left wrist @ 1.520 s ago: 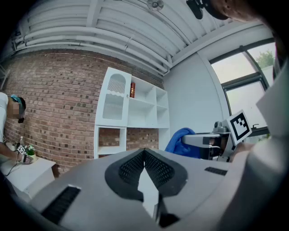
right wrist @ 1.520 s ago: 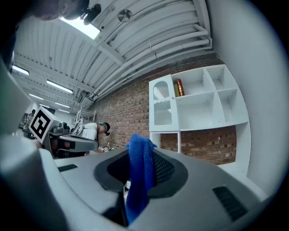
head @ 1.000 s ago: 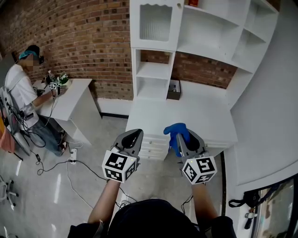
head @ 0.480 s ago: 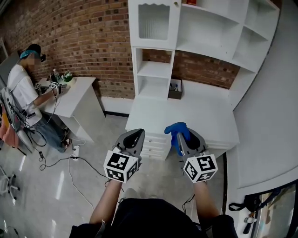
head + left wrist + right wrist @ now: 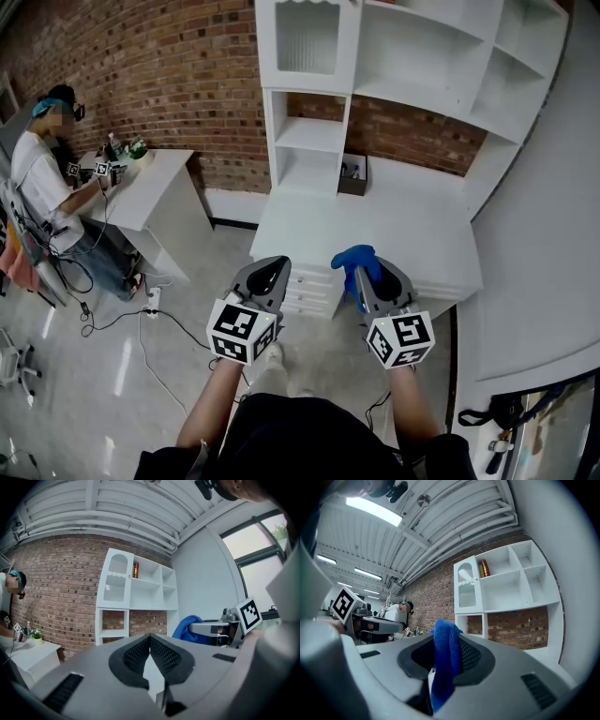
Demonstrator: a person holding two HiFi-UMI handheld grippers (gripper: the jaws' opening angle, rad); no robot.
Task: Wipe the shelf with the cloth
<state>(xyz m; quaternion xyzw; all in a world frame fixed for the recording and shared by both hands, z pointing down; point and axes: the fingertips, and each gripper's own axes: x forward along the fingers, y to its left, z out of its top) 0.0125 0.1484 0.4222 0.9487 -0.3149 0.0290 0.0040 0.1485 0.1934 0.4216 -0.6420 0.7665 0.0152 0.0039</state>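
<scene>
A blue cloth [image 5: 357, 263] [image 5: 446, 665] [image 5: 188, 627] is pinched in my right gripper [image 5: 367, 272] [image 5: 446, 644], which is shut on it and held in the air in front of the white desk [image 5: 394, 230]. My left gripper [image 5: 270, 271] [image 5: 150, 637] is shut and holds nothing, level with the right one and to its left. The white shelf unit [image 5: 394, 66] [image 5: 136, 602] [image 5: 506, 581] stands on the desk against the brick wall, well beyond both grippers. A copper can [image 5: 484, 567] [image 5: 136, 570] sits in an upper compartment.
A small dark box [image 5: 352, 176] rests on the desk at the back beside the lower cubbies. Drawers [image 5: 309, 291] front the desk below my grippers. At the left a person [image 5: 42, 178] sits at a second white table [image 5: 150, 187]. Cables [image 5: 131, 328] lie on the floor.
The view has shifted slightly, bringing the desk and shelf a little closer. Both grippers keep their pose, the right one still holding the cloth.
</scene>
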